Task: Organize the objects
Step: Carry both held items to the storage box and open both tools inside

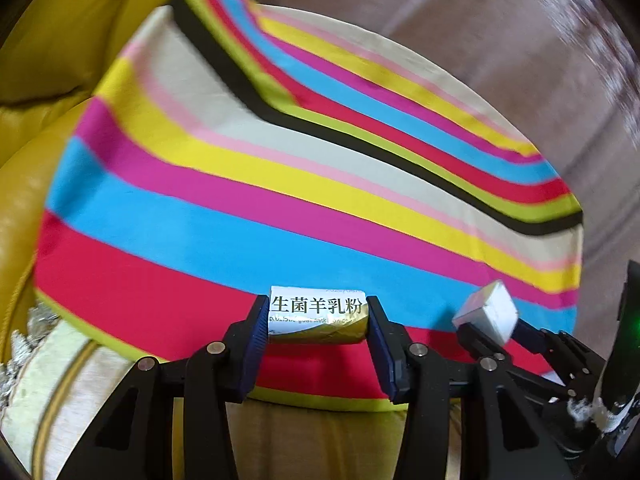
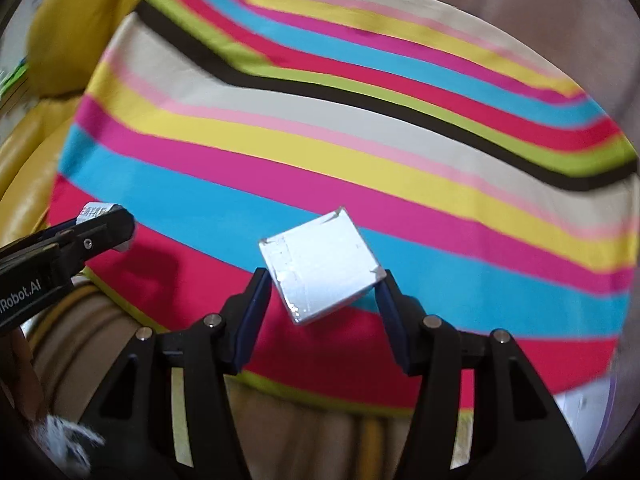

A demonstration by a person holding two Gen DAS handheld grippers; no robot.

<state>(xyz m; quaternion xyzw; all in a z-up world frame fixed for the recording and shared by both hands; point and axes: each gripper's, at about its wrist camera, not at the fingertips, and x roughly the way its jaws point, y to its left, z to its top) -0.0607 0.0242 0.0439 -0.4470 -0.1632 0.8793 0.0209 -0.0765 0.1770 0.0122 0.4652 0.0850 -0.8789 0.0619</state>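
Left wrist view shows a striped cushion (image 1: 280,168) under both grippers. Left gripper (image 1: 318,316) is clamped on a sachet (image 1: 318,314) held crosswise; right gripper (image 2: 322,276) pinches a silver box (image 2: 322,266) by 2 corners. That skewed grip could slip, so carry both level and set down gently.

A home, most likely a living room. A mustard-yellow leather sofa (image 1: 52,60) with soft, creased, padded seams fills the left side of both views. Against it lies a large striped cushion (image 1: 248,184) in bands of red, blue, magenta, yellow, pink, cream and green with one black line. Under the cushion's near edge sits a cream cushion (image 1: 60,392) with gold stripes and a frayed, fringed edge. Behind, a pale mauve upholstered surface (image 1: 460,4) shows soft folds. All of it is domestic soft furnishing.
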